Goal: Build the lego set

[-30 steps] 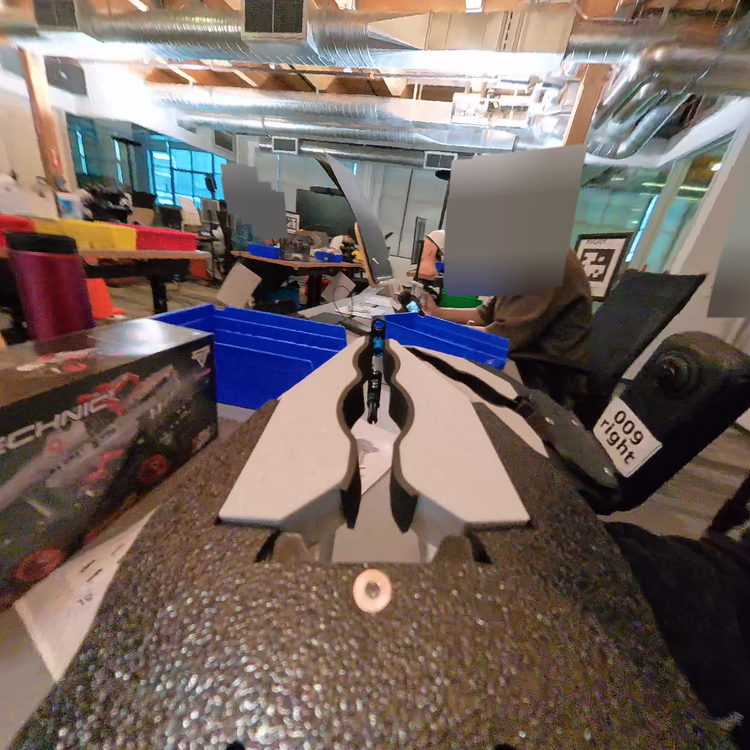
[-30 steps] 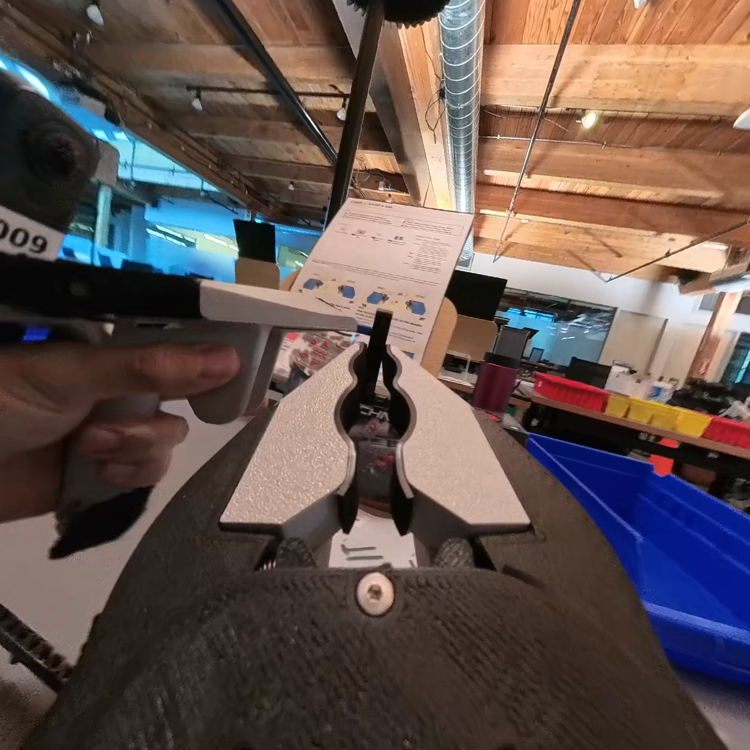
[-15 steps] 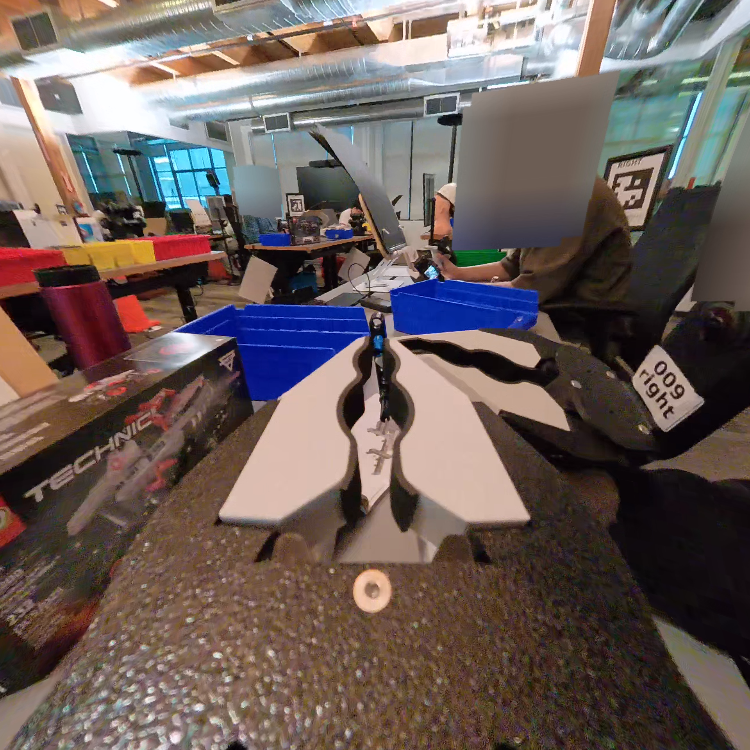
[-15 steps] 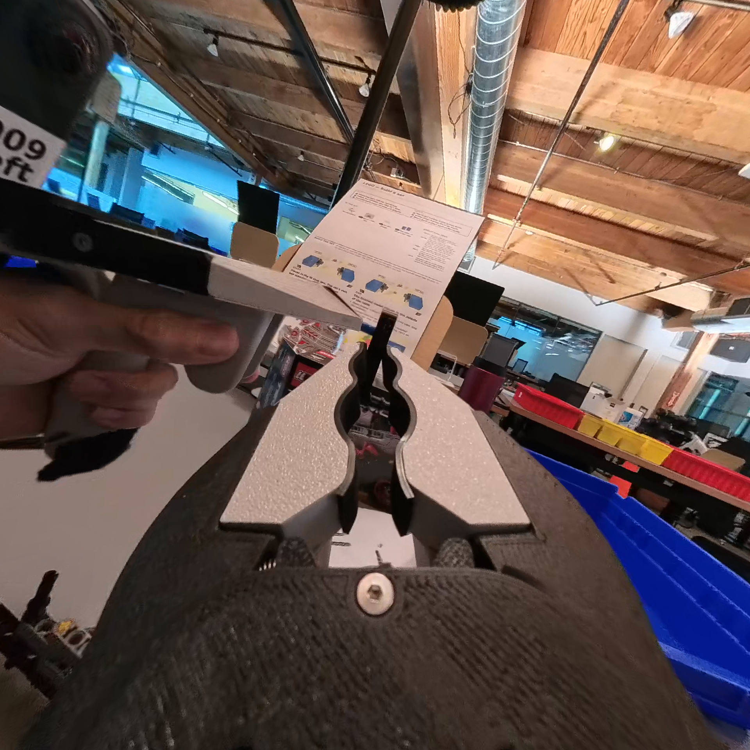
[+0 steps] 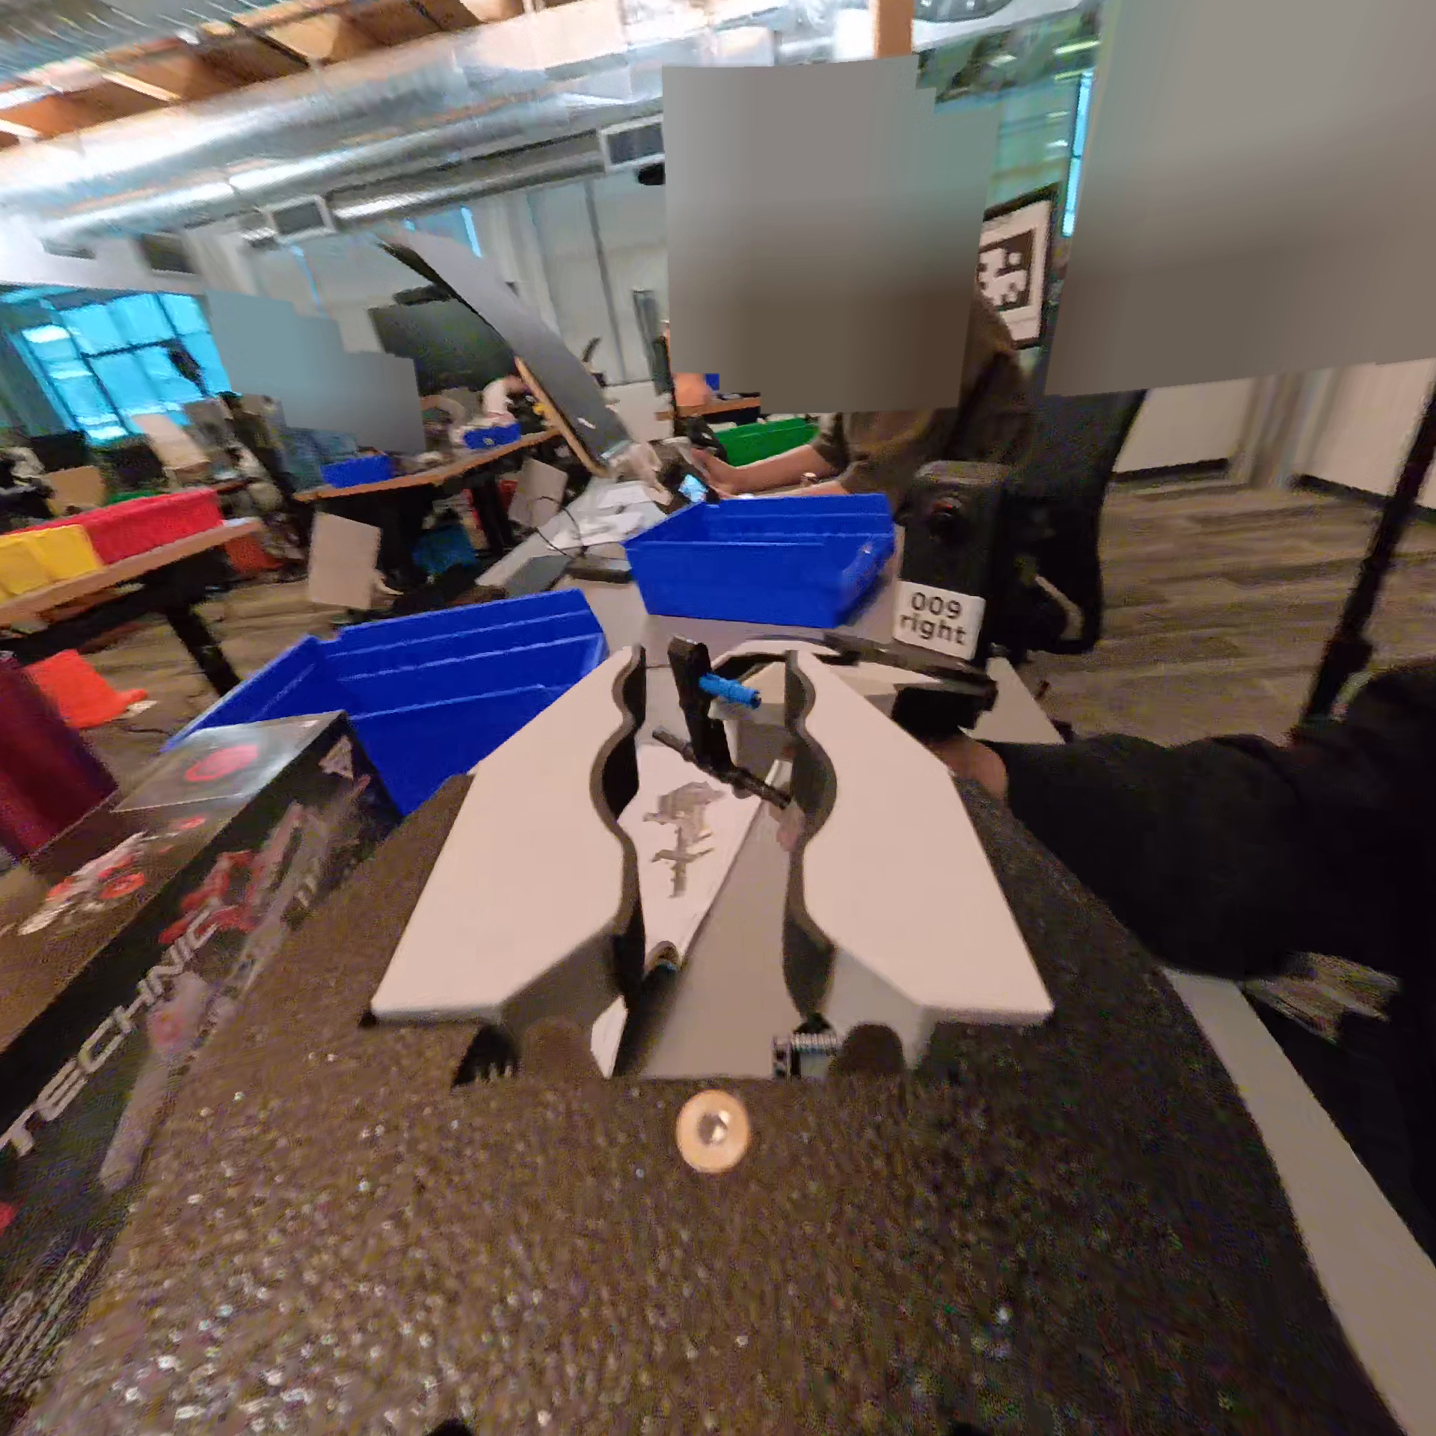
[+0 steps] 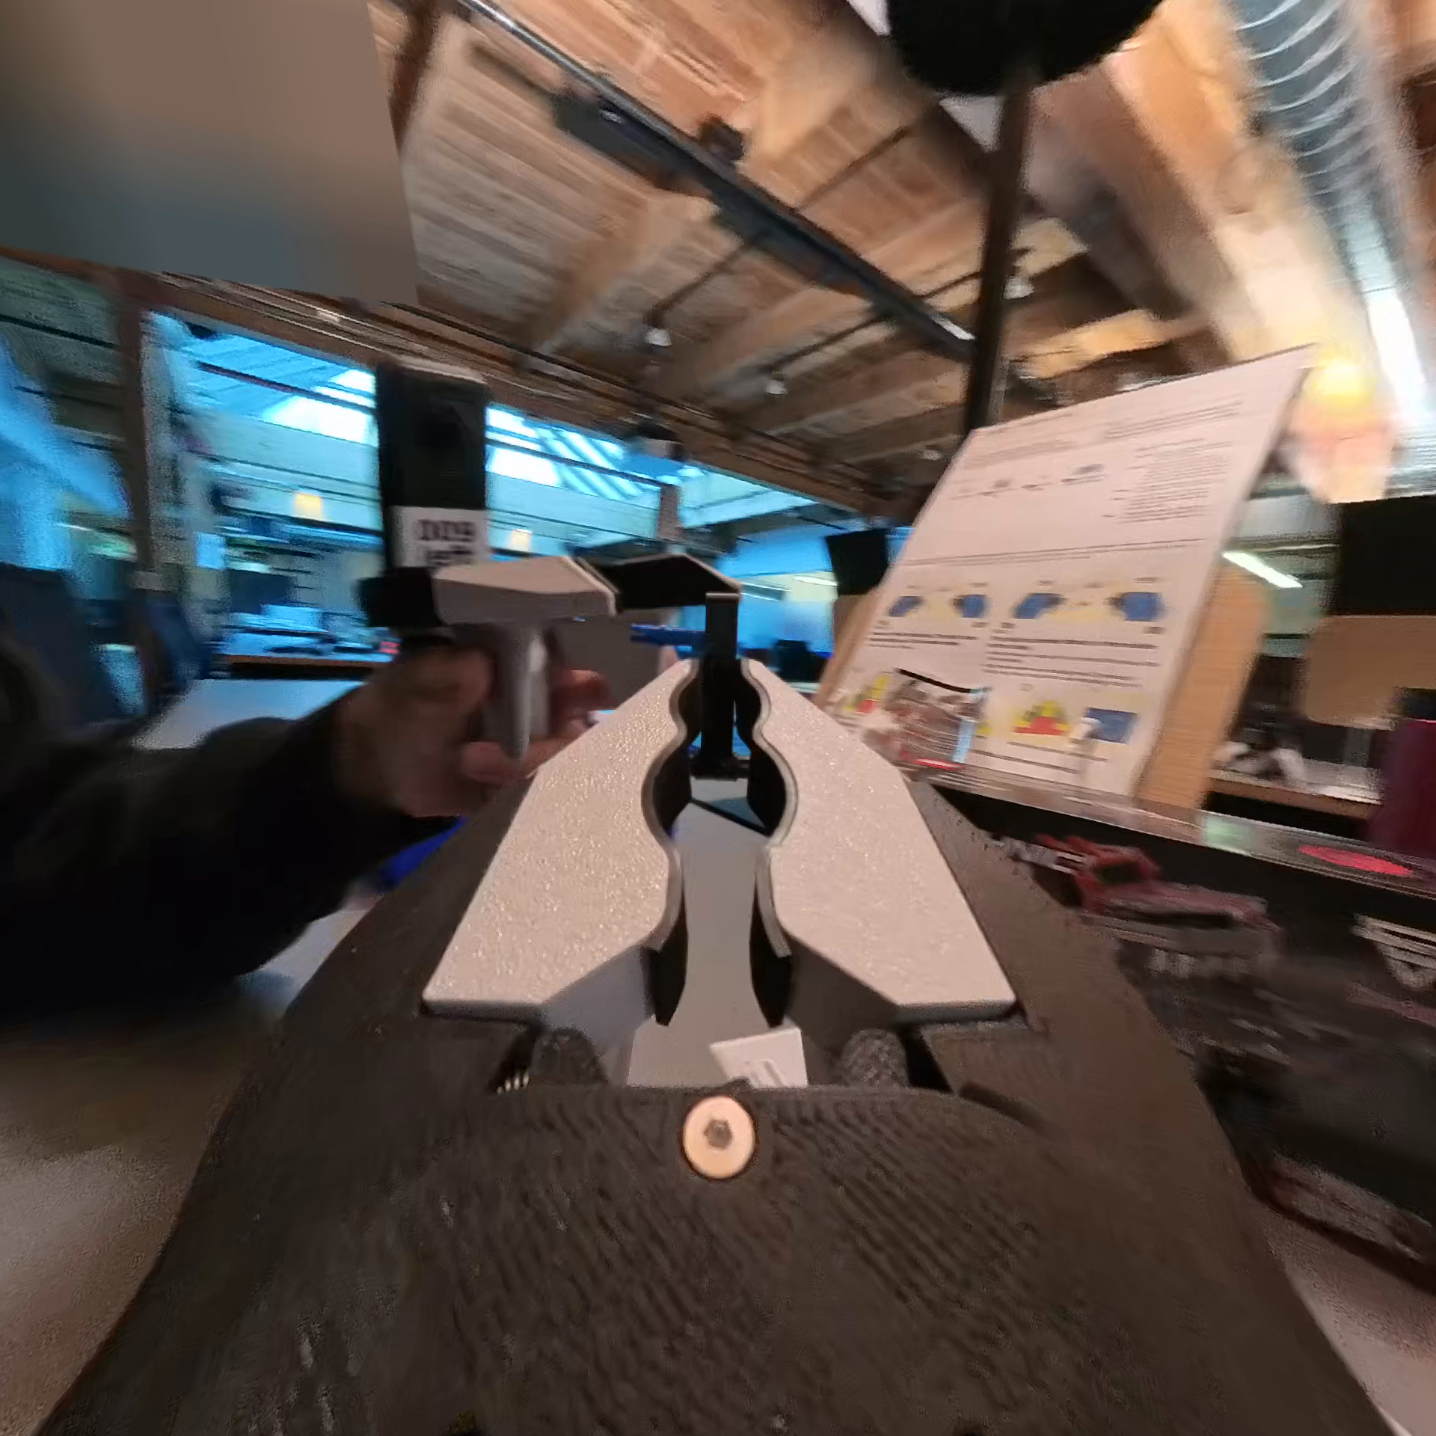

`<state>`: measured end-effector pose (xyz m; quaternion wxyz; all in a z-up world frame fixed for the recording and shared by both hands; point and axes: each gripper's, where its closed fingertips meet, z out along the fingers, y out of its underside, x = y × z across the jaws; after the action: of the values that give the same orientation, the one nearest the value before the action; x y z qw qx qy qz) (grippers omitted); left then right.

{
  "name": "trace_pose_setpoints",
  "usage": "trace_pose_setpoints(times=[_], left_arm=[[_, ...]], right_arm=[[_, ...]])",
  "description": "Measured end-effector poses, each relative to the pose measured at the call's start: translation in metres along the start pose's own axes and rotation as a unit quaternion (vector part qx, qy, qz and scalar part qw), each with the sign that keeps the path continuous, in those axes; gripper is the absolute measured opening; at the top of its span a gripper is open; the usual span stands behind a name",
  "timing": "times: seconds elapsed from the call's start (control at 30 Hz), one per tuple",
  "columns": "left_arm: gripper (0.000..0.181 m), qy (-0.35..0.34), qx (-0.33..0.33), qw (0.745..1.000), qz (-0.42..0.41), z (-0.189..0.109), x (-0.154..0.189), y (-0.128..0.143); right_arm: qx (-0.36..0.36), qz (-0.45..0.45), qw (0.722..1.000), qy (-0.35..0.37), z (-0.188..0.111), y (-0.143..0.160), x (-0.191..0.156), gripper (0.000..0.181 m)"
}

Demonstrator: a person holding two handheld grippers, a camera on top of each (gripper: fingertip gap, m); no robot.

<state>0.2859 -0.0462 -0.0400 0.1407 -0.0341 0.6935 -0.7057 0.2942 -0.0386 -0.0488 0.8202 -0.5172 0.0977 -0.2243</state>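
My right gripper point(image 6: 719, 672) is shut on a small black Lego assembly point(image 6: 719, 691) that stands up from its tips. A blue pin point(image 6: 660, 633) sticks out of the assembly to the left. In the left wrist view the same assembly point(image 5: 695, 699), with the blue pin point(image 5: 726, 691) and a thin black axle point(image 5: 723, 765), sits in the gap of my left gripper point(image 5: 711, 660). The left jaws are apart and do not clamp it. The left gripper point(image 6: 622, 594) also shows in the right wrist view, held by a hand just left of the assembly.
Two blue bins point(image 5: 435, 699) point(image 5: 761, 559) stand beyond the grippers. The Lego box point(image 5: 155, 894) lies to the left, and an open instruction booklet point(image 5: 684, 839) lies under the left gripper. A propped instruction board point(image 6: 1088, 583) stands on the right. A person sits behind the bins.
My left gripper has opened; it was shut on the piece with the blue pin. Both grippers have swung round and now meet tip to tip, and the right one still grips the black piece.
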Motion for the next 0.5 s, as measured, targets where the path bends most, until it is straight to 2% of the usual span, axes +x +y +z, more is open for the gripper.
trace_pose_setpoints(times=[0.07,0.13,0.27,0.5], left_arm=[[0.037,0.054,-0.028,0.998,-0.001,-0.004,0.008,0.008],[0.038,0.092,-0.048,0.995,0.015,-0.008,0.015,0.017],[0.034,0.157,-0.036,0.986,0.047,-0.017,0.035,0.016],[0.033,0.201,-0.023,0.977,0.071,-0.030,0.046,0.011]], right_arm=[[0.024,0.003,0.999,-0.032,-0.003,-0.006,-0.007,0.005],[0.001,-0.009,0.998,-0.068,-0.002,0.000,-0.018,0.005],[-0.037,-0.053,0.990,-0.123,0.000,0.009,-0.039,0.005],[-0.043,-0.027,0.983,-0.175,-0.003,0.007,-0.055,0.005]])
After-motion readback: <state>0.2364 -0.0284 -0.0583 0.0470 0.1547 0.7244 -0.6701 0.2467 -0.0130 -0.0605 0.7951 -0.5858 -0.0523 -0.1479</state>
